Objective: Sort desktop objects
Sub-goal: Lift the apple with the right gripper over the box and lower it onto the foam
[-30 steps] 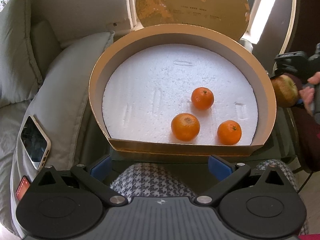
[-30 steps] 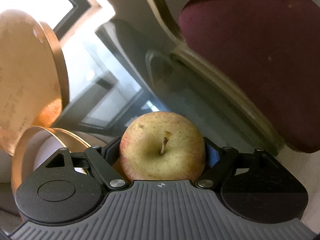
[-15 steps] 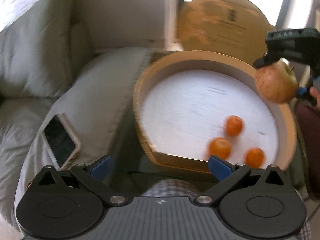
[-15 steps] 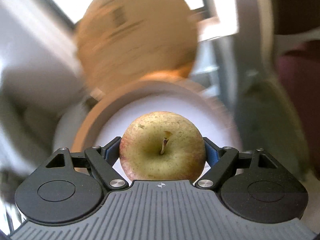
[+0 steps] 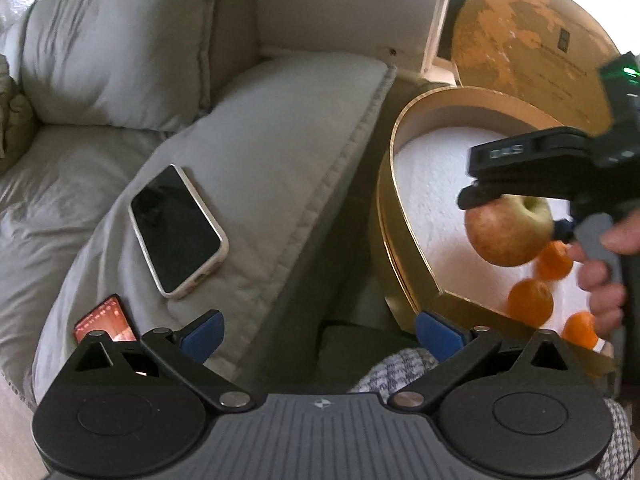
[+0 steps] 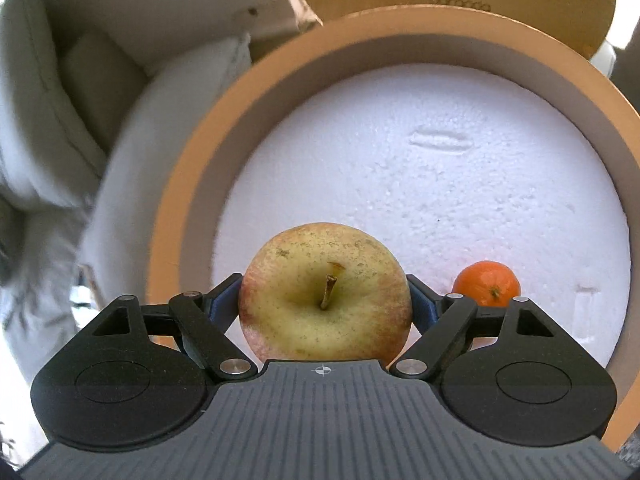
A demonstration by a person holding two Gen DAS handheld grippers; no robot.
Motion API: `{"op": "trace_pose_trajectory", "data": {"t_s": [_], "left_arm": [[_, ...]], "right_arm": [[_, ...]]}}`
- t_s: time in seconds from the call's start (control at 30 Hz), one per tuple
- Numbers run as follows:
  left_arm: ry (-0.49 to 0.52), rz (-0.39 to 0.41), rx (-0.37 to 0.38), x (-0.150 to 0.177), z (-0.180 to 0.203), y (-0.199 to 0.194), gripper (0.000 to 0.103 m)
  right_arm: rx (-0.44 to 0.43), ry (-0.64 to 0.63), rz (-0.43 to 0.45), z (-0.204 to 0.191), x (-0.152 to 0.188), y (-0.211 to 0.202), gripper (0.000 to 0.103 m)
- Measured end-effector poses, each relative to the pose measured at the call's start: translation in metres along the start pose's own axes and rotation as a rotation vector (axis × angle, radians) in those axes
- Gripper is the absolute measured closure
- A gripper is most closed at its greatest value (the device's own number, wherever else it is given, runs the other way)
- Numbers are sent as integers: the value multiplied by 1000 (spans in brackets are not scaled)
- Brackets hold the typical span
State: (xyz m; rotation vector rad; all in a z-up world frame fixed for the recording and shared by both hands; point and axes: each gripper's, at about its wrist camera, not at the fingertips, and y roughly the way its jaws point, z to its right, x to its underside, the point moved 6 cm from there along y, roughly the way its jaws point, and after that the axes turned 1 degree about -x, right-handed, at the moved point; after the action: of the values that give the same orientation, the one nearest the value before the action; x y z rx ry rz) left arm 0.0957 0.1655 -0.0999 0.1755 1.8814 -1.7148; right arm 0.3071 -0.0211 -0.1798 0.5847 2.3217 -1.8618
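A yellow-red apple [image 6: 326, 294] sits between the blue pads of my right gripper [image 6: 326, 308], which is shut on it above the gold round box [image 6: 180, 200] with its white foam floor. One tangerine [image 6: 486, 282] shows beside the apple in the right wrist view. In the left wrist view the apple [image 5: 506, 230] hangs over the box [image 5: 400, 216], above three tangerines [image 5: 530, 302]. My left gripper [image 5: 318, 330] is open and empty, low over the gap between a grey cushion and the box.
A phone [image 5: 176, 230] lies face up on the grey sofa cushion [image 5: 260, 152], with a second lit phone [image 5: 106, 320] near the cushion's lower edge. The box's gold lid [image 5: 528, 44] leans upright behind the box. A hand [image 5: 604, 264] grips the right gripper's handle.
My right gripper has carried the apple from beside a dark red chair to over the box, rolling as it went. The left gripper's view has swung left, bringing the cushion and phone to the middle.
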Motion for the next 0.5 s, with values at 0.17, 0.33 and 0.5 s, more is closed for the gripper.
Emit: {"op": "trace_pose_trajectory", "data": {"t_s": [0.17, 0.33, 0.5], "left_arm": [[31, -5, 20, 3, 8, 2, 0], [49, -7, 24, 5, 14, 1, 0], [57, 4, 17, 4, 18, -5, 0]], "right_arm": [[37, -4, -14, 5, 2, 10, 19], [17, 12, 2, 10, 2, 10, 18], [24, 37, 2, 11, -2, -2, 14]]}}
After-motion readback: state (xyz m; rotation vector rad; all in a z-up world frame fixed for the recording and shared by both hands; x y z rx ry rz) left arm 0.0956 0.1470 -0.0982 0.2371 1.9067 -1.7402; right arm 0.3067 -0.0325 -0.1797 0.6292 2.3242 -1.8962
